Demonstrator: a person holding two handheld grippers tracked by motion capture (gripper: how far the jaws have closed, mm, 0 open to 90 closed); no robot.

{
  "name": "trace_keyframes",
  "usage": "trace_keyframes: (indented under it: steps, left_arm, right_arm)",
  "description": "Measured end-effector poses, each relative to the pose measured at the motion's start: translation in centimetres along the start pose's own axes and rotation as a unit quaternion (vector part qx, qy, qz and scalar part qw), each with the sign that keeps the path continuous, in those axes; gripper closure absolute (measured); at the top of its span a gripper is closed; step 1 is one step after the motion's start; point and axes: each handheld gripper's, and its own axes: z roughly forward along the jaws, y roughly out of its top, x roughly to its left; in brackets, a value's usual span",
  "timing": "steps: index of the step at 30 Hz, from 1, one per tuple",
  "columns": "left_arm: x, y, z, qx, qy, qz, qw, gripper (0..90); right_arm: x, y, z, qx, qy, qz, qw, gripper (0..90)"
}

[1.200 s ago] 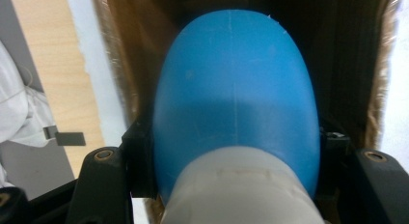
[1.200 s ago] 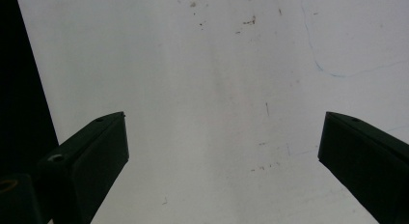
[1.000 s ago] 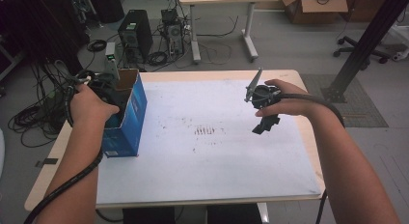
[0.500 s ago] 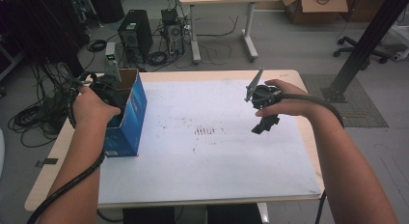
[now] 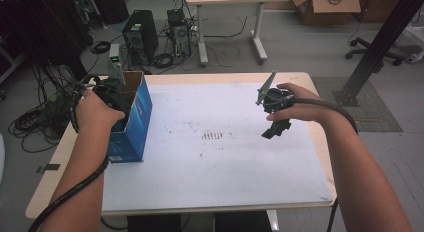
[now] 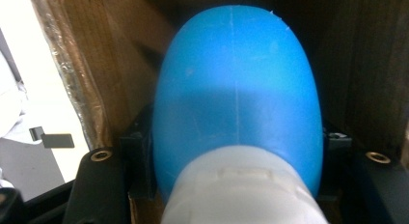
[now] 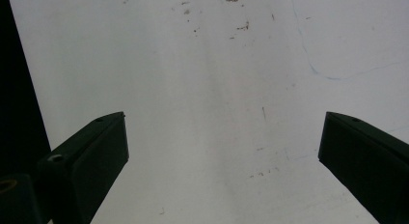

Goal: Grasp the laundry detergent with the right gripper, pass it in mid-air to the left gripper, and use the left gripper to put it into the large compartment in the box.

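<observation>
Holding a blue, egg-shaped object with a white cap [image 6: 236, 103] inside the open cardboard box [image 5: 131, 119] at the counter's [image 5: 210, 182] left edge. My left tongs [image 5: 107, 92] have just been easing open, yet the object sits between the jaws and looks pinched at its sides. Right tongs [image 5: 276, 129] hang wide apart over the bare white top, holding nothing. Risk as I judge it: that rounded, smooth shell could squirt out of the loosening grip, or catch the box wall and tip the box.
</observation>
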Motion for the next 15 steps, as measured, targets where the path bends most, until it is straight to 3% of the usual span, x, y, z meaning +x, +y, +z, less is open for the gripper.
trace_keyframes:
  steps: [15]
  left_arm:
    - [-0.14, 0.0, -0.72, -0.007, -0.002, 0.001, 1.0, 32.6]
  right_arm:
    - [-0.19, 0.07, 0.51, 0.0, 0.004, 0.001, 1.0, 3.7]
